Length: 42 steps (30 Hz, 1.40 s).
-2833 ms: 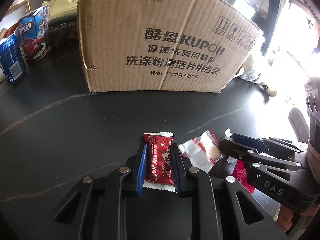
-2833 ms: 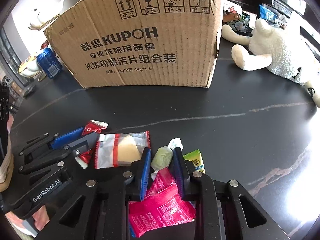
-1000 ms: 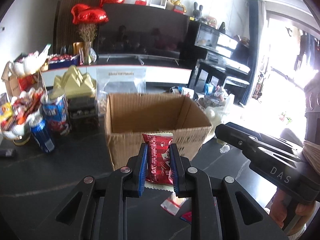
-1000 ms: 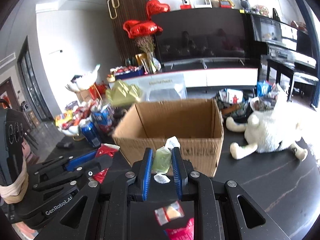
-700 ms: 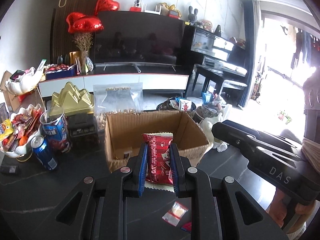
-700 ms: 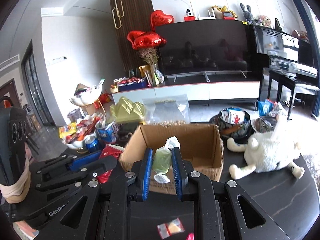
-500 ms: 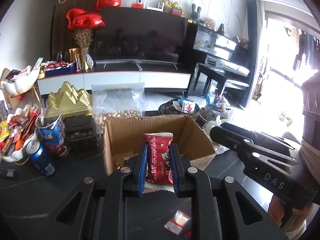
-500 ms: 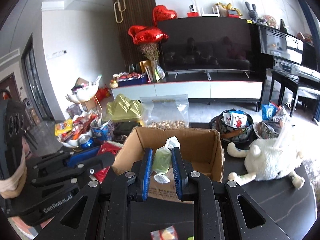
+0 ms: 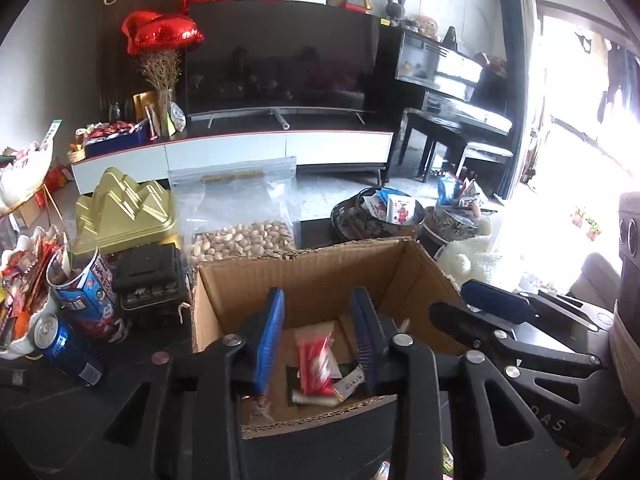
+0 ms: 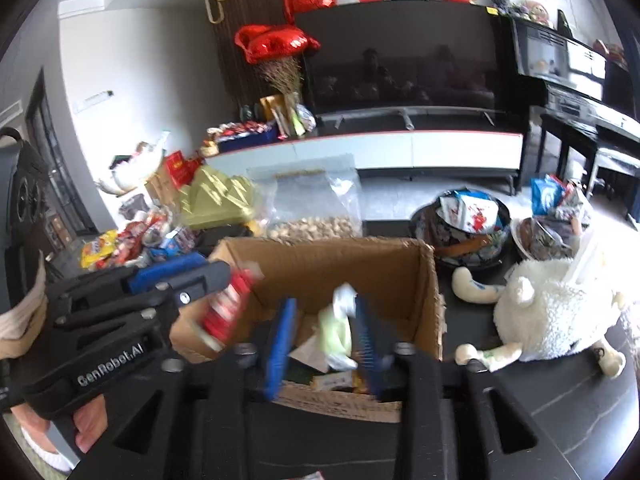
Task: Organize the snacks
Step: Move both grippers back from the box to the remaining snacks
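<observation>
An open cardboard box (image 9: 320, 268) stands on the dark table; it also shows in the right wrist view (image 10: 332, 256). My left gripper (image 9: 318, 336) is open above the box, and the red snack packet (image 9: 316, 360) is loose between its jaws, blurred, falling into the box. In the right wrist view the same red packet (image 10: 226, 308) drops beside the left gripper (image 10: 180, 276). My right gripper (image 10: 324, 336) is open over the box, and the pale green snack (image 10: 338, 328) is loose between its jaws, blurred. Other wrappers lie on the box floor.
A bag of pistachios (image 9: 240, 236), a gold tin (image 9: 120, 216), a blue cup and a blue can (image 9: 68, 352) stand left of and behind the box. A white plush toy (image 10: 556, 312) and snack bowls (image 10: 464, 220) are to the right.
Both grippers carried their snacks up from the table to over the box. Both have now opened, and the red packet and the green snack are dropping in.
</observation>
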Each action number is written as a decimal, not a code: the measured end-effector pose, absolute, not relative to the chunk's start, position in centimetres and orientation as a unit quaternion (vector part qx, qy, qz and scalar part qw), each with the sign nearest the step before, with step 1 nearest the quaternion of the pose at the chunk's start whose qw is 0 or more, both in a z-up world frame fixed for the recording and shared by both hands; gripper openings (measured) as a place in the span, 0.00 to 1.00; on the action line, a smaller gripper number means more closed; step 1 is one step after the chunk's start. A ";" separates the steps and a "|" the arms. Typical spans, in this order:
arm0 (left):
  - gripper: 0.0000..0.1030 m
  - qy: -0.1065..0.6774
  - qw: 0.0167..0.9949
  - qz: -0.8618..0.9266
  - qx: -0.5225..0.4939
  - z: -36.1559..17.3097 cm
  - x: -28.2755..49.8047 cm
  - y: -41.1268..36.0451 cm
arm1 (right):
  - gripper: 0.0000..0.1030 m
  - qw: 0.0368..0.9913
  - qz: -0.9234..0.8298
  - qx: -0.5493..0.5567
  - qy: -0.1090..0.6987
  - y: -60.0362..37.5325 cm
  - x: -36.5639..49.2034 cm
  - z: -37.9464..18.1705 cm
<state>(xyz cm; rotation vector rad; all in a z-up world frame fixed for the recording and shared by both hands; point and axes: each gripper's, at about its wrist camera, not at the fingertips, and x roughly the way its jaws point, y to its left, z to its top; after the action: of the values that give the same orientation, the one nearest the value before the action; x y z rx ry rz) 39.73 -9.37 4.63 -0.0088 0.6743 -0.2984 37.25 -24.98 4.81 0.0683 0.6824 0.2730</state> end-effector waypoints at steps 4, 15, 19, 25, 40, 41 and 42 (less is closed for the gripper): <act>0.36 0.329 0.933 -0.147 -0.006 4.9 38.2 -9.0 | 0.37 0.932 0.125 0.033 0.338 -25.2 36.9 5.1; 0.39 0.318 0.938 -0.134 0.017 6.1 33.2 -9.3 | 0.43 0.930 0.123 0.014 0.345 -25.0 32.3 5.6; 0.40 0.321 0.936 -0.143 0.020 5.7 31.5 -9.5 | 0.43 0.927 0.118 0.018 0.355 -25.6 30.8 5.3; 0.43 0.326 0.931 -0.160 0.030 4.9 29.2 -10.9 | 0.43 0.925 0.115 0.018 0.361 -26.6 28.1 4.6; 0.45 0.361 0.908 -0.201 0.074 1.0 26.1 -13.9 | 0.43 0.906 0.114 0.038 0.407 -29.0 24.7 0.4; 0.46 0.364 0.906 -0.200 0.079 0.6 26.2 -14.0 | 0.43 0.904 0.114 0.036 0.411 -29.0 24.8 0.0; 0.46 0.366 0.905 -0.199 0.081 0.4 26.2 -14.1 | 0.43 0.902 0.114 0.034 0.415 -29.0 24.9 -0.4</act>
<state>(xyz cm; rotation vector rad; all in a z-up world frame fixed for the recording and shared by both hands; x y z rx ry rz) 26.20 -14.07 0.38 0.1678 0.7560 -0.4120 24.90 -29.01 -0.38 0.0703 0.8574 0.2365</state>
